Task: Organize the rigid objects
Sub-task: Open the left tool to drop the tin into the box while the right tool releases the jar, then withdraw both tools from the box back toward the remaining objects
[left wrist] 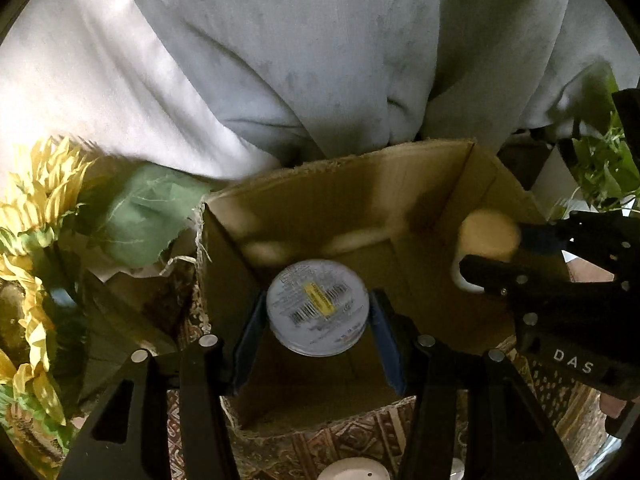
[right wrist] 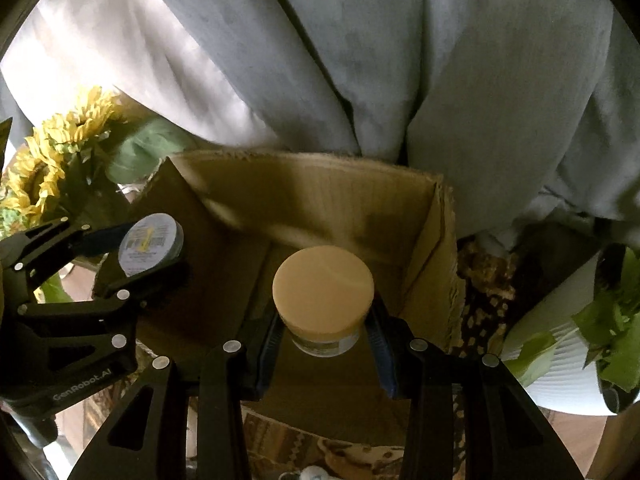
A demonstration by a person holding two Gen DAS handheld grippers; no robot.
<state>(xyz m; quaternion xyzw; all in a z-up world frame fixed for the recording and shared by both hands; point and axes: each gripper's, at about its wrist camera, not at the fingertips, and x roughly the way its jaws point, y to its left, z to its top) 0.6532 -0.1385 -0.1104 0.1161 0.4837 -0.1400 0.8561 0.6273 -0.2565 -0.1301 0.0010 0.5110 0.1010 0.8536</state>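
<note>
My left gripper [left wrist: 318, 312] is shut on a round tin [left wrist: 318, 308] with a white barcode label, held over the open cardboard box [left wrist: 360, 176]. My right gripper [right wrist: 324, 316] is shut on a jar with a cream lid [right wrist: 323, 294], also held over the box [right wrist: 320, 192]. In the left wrist view the right gripper [left wrist: 492, 248] with the cream jar [left wrist: 490, 236] shows at the right. In the right wrist view the left gripper [right wrist: 152, 248] with the tin [right wrist: 151, 243] shows at the left. The box floor between them looks bare.
Artificial sunflowers [left wrist: 36, 208] with green leaves stand left of the box. A white ribbed pot [right wrist: 560, 344] with a green plant is on the right. A patterned cloth [left wrist: 340, 452] covers the surface. The person's grey clothing [left wrist: 320, 60] is just behind the box.
</note>
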